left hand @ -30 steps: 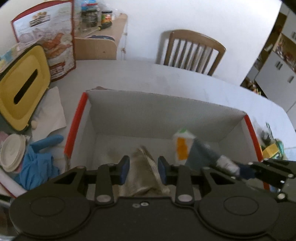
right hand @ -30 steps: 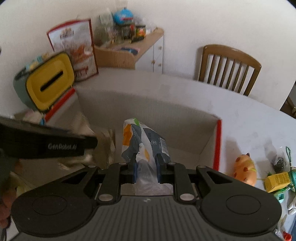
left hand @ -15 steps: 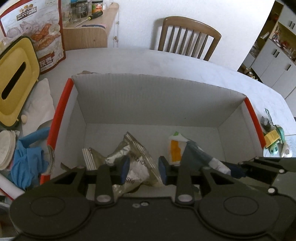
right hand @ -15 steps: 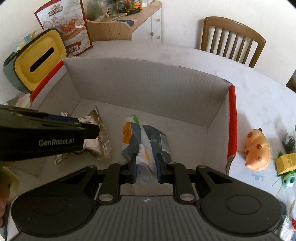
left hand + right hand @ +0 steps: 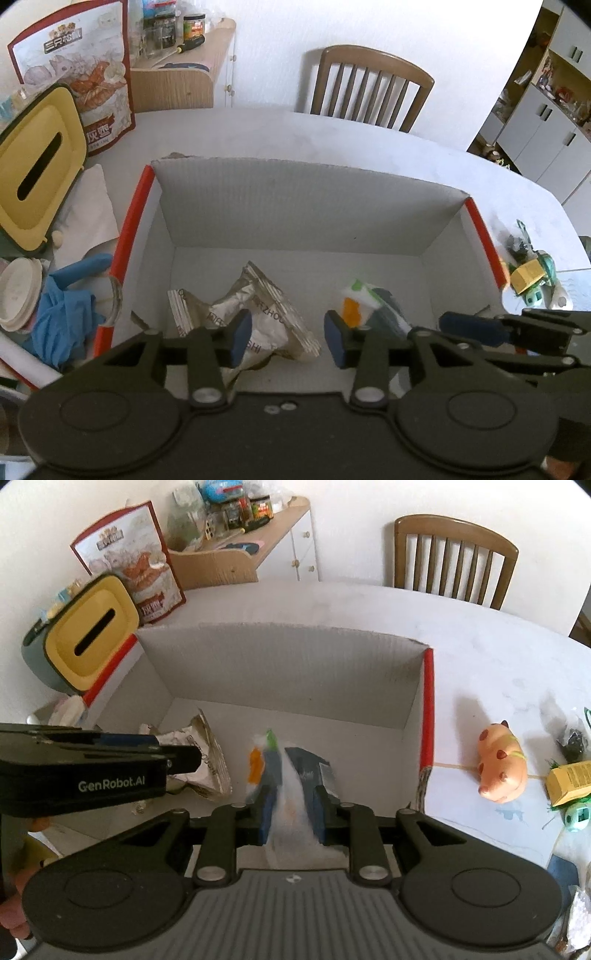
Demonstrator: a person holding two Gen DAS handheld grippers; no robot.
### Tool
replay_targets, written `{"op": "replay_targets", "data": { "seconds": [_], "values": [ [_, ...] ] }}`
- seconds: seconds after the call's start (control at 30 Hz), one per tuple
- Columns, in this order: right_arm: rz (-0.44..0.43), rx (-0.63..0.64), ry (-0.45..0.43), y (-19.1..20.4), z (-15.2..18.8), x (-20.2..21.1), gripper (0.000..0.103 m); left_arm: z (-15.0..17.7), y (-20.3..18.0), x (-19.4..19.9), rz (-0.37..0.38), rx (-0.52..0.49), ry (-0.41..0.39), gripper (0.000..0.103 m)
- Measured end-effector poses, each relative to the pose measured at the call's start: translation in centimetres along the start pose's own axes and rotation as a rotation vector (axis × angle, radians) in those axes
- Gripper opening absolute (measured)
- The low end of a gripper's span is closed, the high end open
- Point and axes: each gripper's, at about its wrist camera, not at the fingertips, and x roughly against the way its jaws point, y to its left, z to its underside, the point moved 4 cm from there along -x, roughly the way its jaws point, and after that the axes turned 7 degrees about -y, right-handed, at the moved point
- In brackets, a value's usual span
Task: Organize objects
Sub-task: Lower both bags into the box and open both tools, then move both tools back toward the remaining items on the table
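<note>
A white cardboard box (image 5: 295, 206) with red edges stands on the table. A crumpled silver wrapper (image 5: 258, 314) lies on its floor at the left; it also shows in the right wrist view (image 5: 207, 760). My left gripper (image 5: 288, 338) is open and empty just above the wrapper. My right gripper (image 5: 291, 812) has parted jaws around a white, orange and dark snack bag (image 5: 291, 775), which is blurred and rests on the box floor. The bag shows in the left wrist view (image 5: 364, 304).
A yellow tissue box (image 5: 33, 177), a large snack bag (image 5: 85, 81), a blue glove (image 5: 62, 314) and a lid (image 5: 18, 299) are left of the box. An orange pig toy (image 5: 500, 766) and a yellow carton (image 5: 570, 781) lie to the right. A chair (image 5: 369, 85) stands behind.
My left gripper opened wider above the silver wrapper, which lies in the box. My right gripper's jaws parted and the snack bag slipped lower onto the box floor.
</note>
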Motion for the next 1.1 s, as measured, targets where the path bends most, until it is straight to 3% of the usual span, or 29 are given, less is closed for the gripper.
{"op": "replay_targets", "data": {
  "seconds": [0.33, 0.43, 0.47, 0.57, 0.73, 0.8, 1.1],
  "values": [
    [-0.025, -0.017, -0.09, -0.2, -0.4, 5.1, 0.031, -0.3, -1.6, 3.9, 0.032, -0.022, -0.075, 0.049],
    [-0.027, -0.017, -0.117, -0.2, -0.4, 6.9, 0.031, -0.4, -2.3, 5.2, 0.042, -0.025, -0.104, 0.058],
    [-0.029, -0.018, -0.127, -0.3, -0.4, 7.4, 0.033, -0.4, -2.6, 5.5, 0.045, -0.032, -0.116, 0.06],
    [-0.023, -0.025, -0.165, -0.5, -0.3, 9.1, 0.054, -0.3, -3.5, 6.7, 0.052, -0.047, -0.148, 0.061],
    [-0.028, -0.043, -0.195, -1.2, -0.1, 11.3, 0.056, -0.5, -4.7, 8.3, 0.058, -0.055, -0.188, 0.069],
    [-0.033, -0.047, -0.207, -1.7, 0.1, 12.3, 0.061, -0.5, -5.2, 8.9, 0.059, -0.063, -0.206, 0.075],
    [-0.039, -0.078, -0.275, -4.7, 1.0, 16.5, 0.078, -0.2, -8.5, 10.3, 0.065, -0.079, -0.248, 0.081]
  ]
}}
